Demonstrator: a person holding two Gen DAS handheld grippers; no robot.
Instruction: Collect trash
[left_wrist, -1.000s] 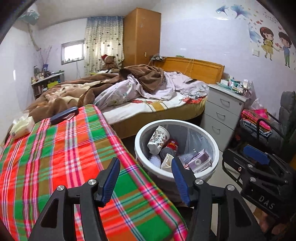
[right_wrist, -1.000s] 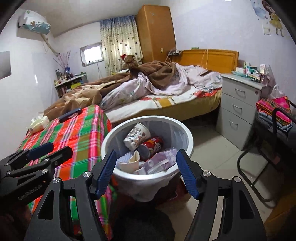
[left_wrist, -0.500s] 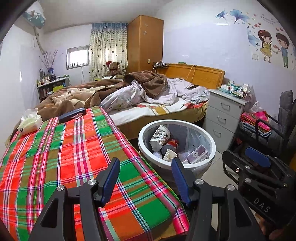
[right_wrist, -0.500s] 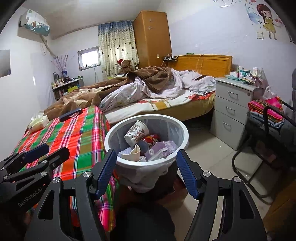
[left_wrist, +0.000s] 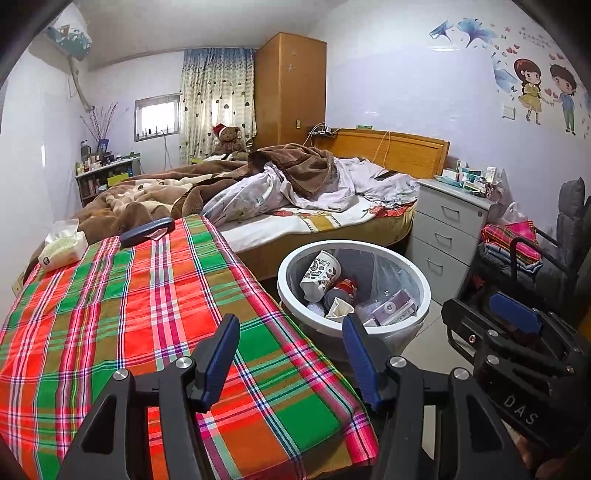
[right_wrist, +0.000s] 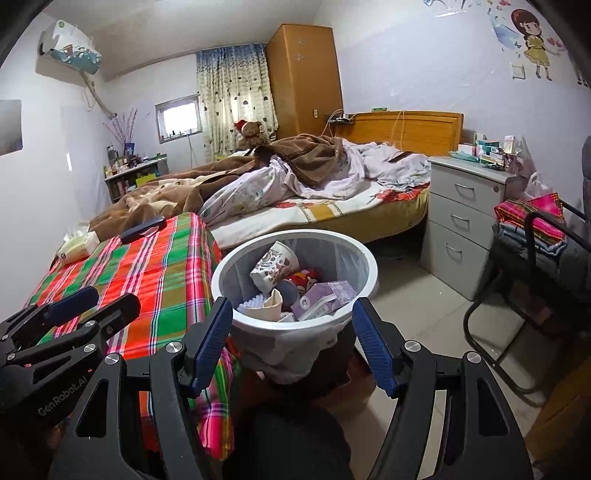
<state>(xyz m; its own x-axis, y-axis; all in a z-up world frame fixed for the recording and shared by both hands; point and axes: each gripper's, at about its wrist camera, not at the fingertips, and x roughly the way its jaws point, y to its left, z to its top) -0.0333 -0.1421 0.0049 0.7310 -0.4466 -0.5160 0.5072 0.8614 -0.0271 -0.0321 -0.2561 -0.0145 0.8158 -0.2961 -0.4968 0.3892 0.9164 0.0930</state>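
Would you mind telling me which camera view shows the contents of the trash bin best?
The right wrist view: the trash bin sits central and close, so the paper cup and purple carton show clearly. In the left wrist view the bin is off-centre, partly behind a gripper finger.

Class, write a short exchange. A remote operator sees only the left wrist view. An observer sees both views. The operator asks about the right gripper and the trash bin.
Operator: I see the right gripper only side-on. Is it holding anything?
Observer: No. In the right wrist view its jaws stand open with nothing between them, and the trash bin lies beyond.
Operator: My own left gripper hides part of the bin's near side. What is there?
Observer: The white liner bag hangs bunched over the outside, below the rim.
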